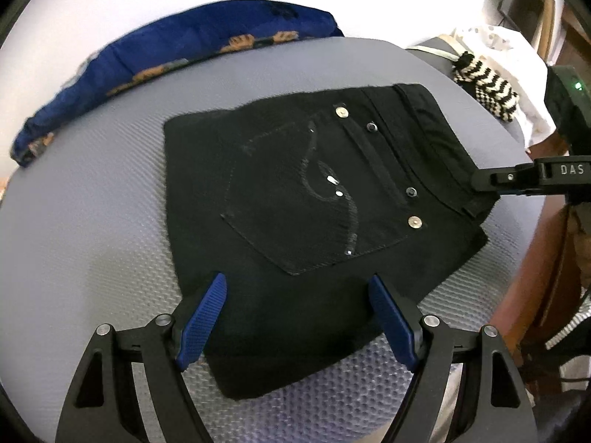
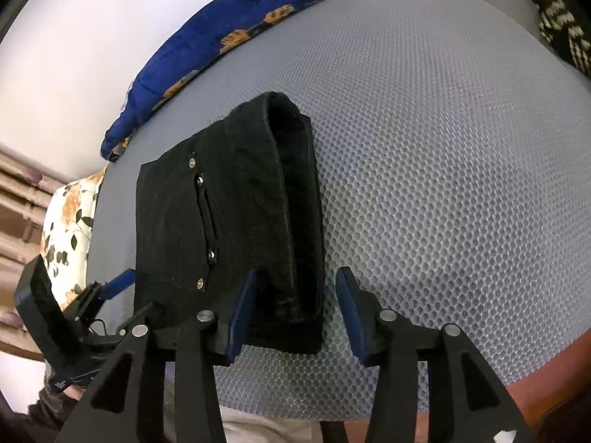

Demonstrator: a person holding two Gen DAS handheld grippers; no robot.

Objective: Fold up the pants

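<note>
Left gripper (image 1: 297, 317) wide open, ribbed blue pads over near edge of pants (image 1: 314, 199). Right gripper (image 2: 295, 310) open, straddling the waistband end. Pants: black denim, folded into a block on grey honeycomb-mesh mat (image 2: 443, 129). Blue quilt (image 1: 166, 48) behind.

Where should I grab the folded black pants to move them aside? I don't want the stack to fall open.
Grip the thick waistband end of the folded black denim pants, coming in low along the grey mesh mat from the right tool side. There the layers lie stacked, so one pinch likely catches them all.
</note>
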